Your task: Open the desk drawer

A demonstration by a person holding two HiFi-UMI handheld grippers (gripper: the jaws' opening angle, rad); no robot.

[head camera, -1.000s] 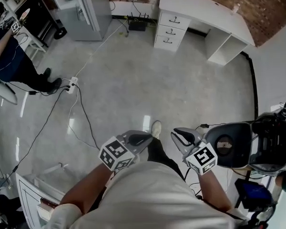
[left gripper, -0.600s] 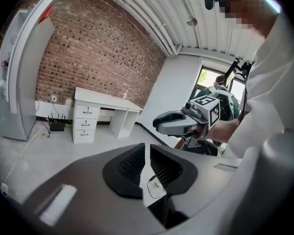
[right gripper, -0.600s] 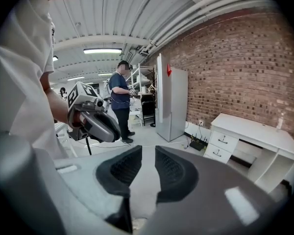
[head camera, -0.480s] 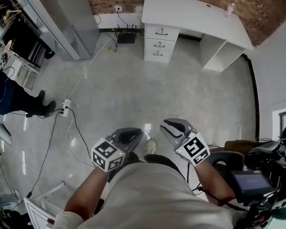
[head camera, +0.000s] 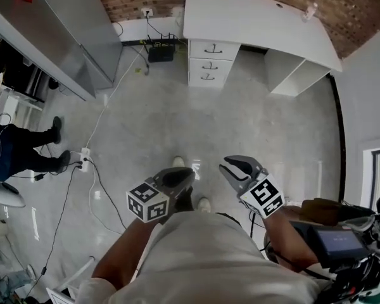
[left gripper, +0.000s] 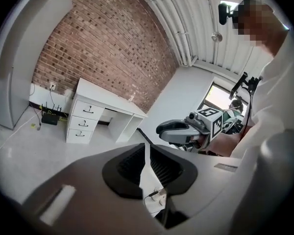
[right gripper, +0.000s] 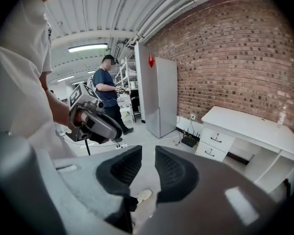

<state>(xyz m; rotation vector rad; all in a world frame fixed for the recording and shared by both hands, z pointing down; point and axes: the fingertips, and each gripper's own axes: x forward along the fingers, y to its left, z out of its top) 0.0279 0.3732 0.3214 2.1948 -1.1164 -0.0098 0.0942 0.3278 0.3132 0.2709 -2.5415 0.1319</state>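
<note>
Facing the white table (head camera: pixel 259 21) from well away with left tool (head camera: pixel 180 177) barely parted and right tool (head camera: pixel 231 166) wider apart, both empty; probably a light, stiff, easy-sliding top drawer (head camera: pixel 227 48), so pinch its small dark handle (head camera: pixel 213 50).

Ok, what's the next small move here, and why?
Probably step forward toward the desk: its three drawers are shut and far across the floor, out of reach. The left gripper and right gripper are out in front, jaws slightly apart, nothing between them.
</note>
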